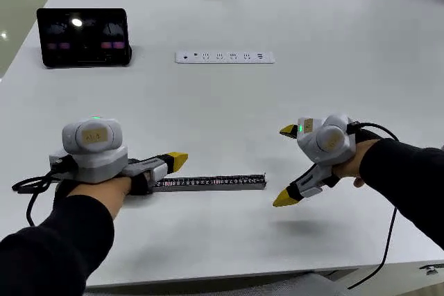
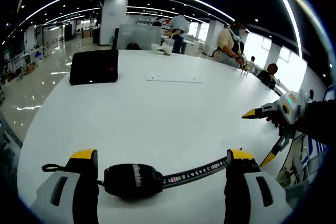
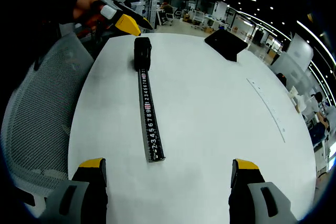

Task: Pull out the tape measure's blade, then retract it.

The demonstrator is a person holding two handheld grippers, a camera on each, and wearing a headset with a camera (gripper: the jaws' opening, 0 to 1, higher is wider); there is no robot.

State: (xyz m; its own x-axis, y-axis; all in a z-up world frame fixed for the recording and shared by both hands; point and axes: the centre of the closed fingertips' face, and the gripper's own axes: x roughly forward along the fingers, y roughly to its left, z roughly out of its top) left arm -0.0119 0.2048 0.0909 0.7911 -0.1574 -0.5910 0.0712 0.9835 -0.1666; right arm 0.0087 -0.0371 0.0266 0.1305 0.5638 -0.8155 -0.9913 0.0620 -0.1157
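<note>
On the white table, the tape measure lies, blade extended, between the wide jaws of the left gripper, apparently untouched; the right gripper gapes wide near the blade's tip.

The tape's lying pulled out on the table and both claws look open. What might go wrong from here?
1. The case sits loose between the left claw's open jaws; as they close, it might slip or twist away.
2. The blade lies flat on the table; the right claw, open near its tip, may struggle to pinch something so thin.
3. If the blade springs back with nothing gripped, it could whip and shove the case.
</note>
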